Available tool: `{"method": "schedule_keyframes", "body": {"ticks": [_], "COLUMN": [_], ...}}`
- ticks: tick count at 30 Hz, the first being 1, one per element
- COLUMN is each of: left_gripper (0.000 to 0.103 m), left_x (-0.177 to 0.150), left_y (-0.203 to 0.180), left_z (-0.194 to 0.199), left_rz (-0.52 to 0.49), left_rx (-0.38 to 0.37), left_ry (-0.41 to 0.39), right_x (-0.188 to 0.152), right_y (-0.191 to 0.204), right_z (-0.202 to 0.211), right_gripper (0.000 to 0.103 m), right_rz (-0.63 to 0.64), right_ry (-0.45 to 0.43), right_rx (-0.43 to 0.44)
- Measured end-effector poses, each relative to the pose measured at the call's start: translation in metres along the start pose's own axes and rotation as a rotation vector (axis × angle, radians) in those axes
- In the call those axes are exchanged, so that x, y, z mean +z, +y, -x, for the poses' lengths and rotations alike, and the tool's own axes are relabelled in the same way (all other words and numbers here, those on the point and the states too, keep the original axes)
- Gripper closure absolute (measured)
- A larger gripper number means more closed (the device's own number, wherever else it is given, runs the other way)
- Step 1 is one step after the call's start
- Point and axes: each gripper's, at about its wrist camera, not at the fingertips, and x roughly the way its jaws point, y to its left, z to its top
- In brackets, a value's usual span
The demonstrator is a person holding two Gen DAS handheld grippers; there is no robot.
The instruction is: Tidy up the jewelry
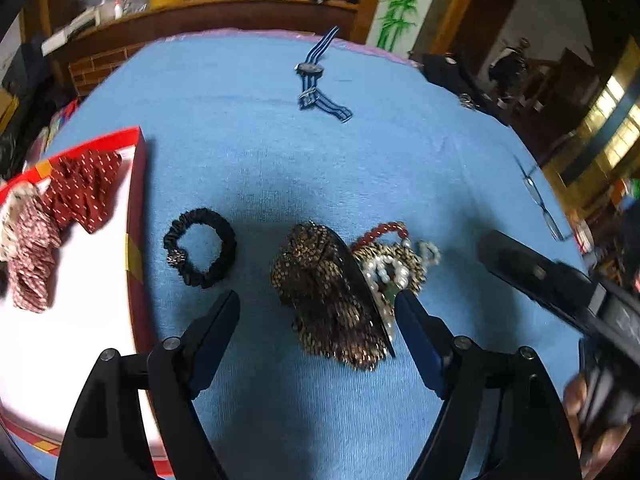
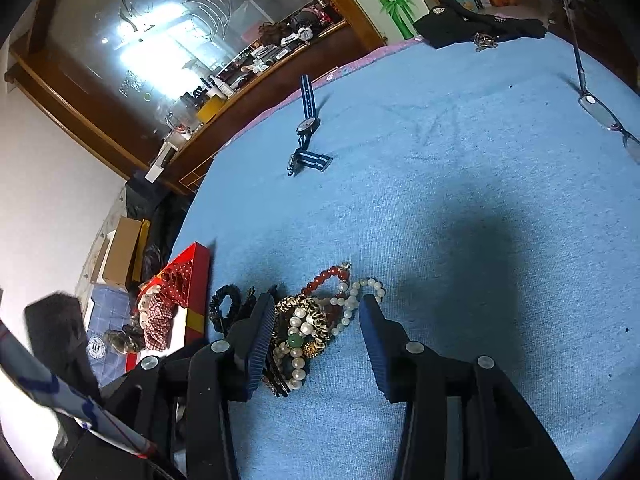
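Note:
A heap of jewelry lies on the blue cloth: a brown sequined hair piece (image 1: 328, 292), pearl bracelets (image 1: 390, 270) (image 2: 298, 330), a leopard scrunchie (image 2: 310, 316) and a red bead bracelet (image 1: 384, 232) (image 2: 324, 278). A black scrunchie (image 1: 200, 246) (image 2: 224, 306) lies to its left. My left gripper (image 1: 318, 308) is open, its fingers either side of the sequined piece. My right gripper (image 2: 316, 320) is open, straddling the pearls. A red-rimmed box (image 1: 136, 200) (image 2: 196, 280) at the left holds red and patterned scrunchies (image 1: 80, 190).
A blue striped watch (image 1: 316, 80) (image 2: 308, 136) lies far back on the cloth. Eyeglasses (image 1: 540, 200) (image 2: 604, 116) lie at the right edge. Dark clothing and keys (image 2: 480, 24) sit at the far right. A cluttered wooden shelf (image 1: 224, 4) stands behind the table.

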Motion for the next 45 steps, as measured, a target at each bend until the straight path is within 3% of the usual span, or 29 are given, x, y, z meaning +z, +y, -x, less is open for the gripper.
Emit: {"method": "schedule_keyframes", "body": {"ticks": [4, 9, 13, 15, 21, 27, 30, 35, 37, 41, 45], "left_gripper": [0.056, 0.063, 0.064, 0.063, 0.063, 0.063, 0.063, 0.063, 0.063, 0.063, 0.063], "left_x": [0.002, -0.005, -0.015, -0.021, -0.02, -0.019, -0.019, -0.021, -0.021, -0.022, -0.022], "left_y": [-0.001, 0.003, 0.012, 0.015, 0.02, 0.022, 0.025, 0.031, 0.032, 0.031, 0.031], "left_z": [-0.013, -0.012, 0.004, 0.014, 0.03, 0.032, 0.034, 0.036, 0.037, 0.035, 0.036], "left_rz": [0.035, 0.062, 0.072, 0.07, 0.058, 0.042, 0.043, 0.06, 0.064, 0.058, 0.056], "left_rx": [-0.037, -0.078, -0.106, -0.087, -0.036, -0.022, -0.019, -0.022, -0.021, -0.024, -0.027], "left_ry": [0.019, -0.02, -0.096, -0.161, -0.259, -0.28, -0.29, -0.295, -0.299, -0.288, -0.291], "right_x": [0.001, 0.0, -0.003, -0.007, -0.014, -0.021, -0.021, -0.013, -0.01, -0.012, -0.015], "right_y": [0.0, -0.001, 0.007, 0.014, 0.025, 0.03, 0.032, 0.034, 0.036, 0.028, 0.03], "right_z": [0.001, -0.002, -0.009, -0.016, -0.035, -0.051, -0.044, -0.007, 0.0, -0.026, -0.043], "right_gripper": [0.055, 0.055, 0.056, 0.062, 0.079, 0.093, 0.101, 0.102, 0.102, 0.1, 0.1], "right_rz": [0.008, 0.007, 0.057, 0.1, 0.2, 0.286, 0.287, 0.239, 0.257, 0.243, 0.282], "right_ry": [-0.003, 0.005, 0.03, 0.047, 0.067, 0.089, 0.067, -0.031, -0.066, 0.031, 0.061], "right_rx": [-0.002, 0.01, 0.016, 0.007, -0.063, -0.138, -0.124, -0.015, -0.028, -0.07, -0.108]}}
